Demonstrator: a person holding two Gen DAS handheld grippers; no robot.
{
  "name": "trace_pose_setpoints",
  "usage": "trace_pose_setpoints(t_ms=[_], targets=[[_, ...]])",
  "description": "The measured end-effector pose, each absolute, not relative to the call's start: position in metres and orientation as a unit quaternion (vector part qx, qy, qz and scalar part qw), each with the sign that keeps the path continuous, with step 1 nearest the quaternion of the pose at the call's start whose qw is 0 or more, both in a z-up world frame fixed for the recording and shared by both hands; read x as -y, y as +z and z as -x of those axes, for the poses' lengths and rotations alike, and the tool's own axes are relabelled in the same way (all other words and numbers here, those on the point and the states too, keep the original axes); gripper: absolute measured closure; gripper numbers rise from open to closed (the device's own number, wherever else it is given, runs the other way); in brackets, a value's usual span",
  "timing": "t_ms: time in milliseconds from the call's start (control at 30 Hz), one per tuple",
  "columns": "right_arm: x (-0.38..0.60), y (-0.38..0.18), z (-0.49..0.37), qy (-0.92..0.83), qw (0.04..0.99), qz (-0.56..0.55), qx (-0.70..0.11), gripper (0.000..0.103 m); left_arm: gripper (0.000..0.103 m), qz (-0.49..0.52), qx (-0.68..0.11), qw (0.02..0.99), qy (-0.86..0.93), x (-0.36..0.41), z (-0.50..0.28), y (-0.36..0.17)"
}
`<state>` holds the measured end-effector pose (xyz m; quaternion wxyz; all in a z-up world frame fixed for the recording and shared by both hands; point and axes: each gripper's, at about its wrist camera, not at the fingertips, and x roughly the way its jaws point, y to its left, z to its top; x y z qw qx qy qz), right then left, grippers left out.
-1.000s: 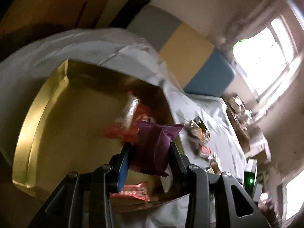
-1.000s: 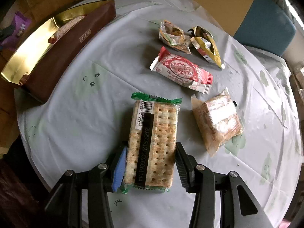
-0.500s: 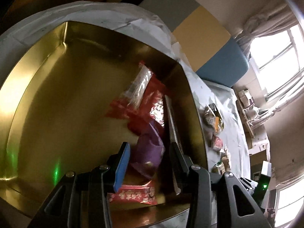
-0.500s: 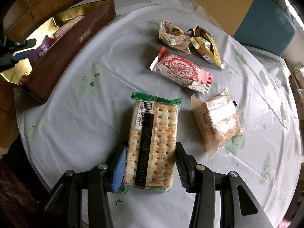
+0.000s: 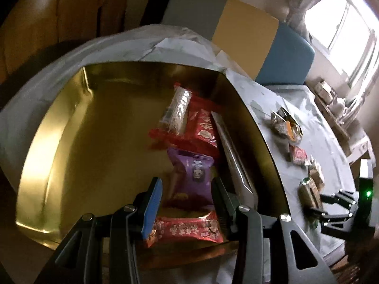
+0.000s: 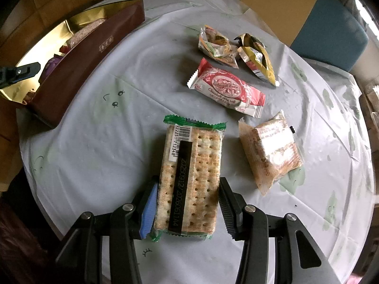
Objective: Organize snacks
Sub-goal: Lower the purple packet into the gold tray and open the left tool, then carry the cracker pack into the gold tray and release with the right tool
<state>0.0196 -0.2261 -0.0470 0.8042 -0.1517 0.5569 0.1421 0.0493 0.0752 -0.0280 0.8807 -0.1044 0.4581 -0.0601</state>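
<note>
— Since a second ago the left gripper (image 5: 187, 196) has come down over the gold-lined box (image 5: 71, 142), and its jaws have just been opening. Where's the purple packet (image 5: 193, 175) now?

— Lying on the gold floor of the box, between the two fingers, with a gap showing on either side. The pads no longer press it, so it is released. Earlier it hung clamped above the box.

— What else sits in there?

— Just beyond the purple one, a red packet (image 5: 203, 127) with a clear-wrapped snack (image 5: 177, 111) against its left edge. Nearer the gripper lies a red patterned packet (image 5: 187, 228), partly hidden by the fingers. All sit toward the box's right wall.

— And the right gripper (image 6: 187, 203)?

— It hasn't shifted. It is closed on the near end of the cracker pack (image 6: 191, 177), the one with green crimped ends and a barcode, which lies on the pale tablecloth (image 6: 106, 142). Both pads touch the pack's long sides.

— What's left out on the cloth?

— A tan-wrapped biscuit pack (image 6: 270, 153) just right of the crackers. Farther off, a red-and-white cake roll (image 6: 227, 90), and beyond that two crinkled foil packets (image 6: 236, 47) side by side. The box, maroon outside, stands at the far left edge of the table; the left gripper's tip shows beside it.
</note>
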Motion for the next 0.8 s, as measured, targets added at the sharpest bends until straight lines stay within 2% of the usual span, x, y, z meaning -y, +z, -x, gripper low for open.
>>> trace_pose_setpoints(t_ms=[800], targets=[[0.2249, -0.0463, -0.0176, 0.143, 0.805, 0.162, -0.552, 0.054, 0.059, 0.067, -0.459, 0.885, -0.044, -0.0688, -0.0412, -0.0307]])
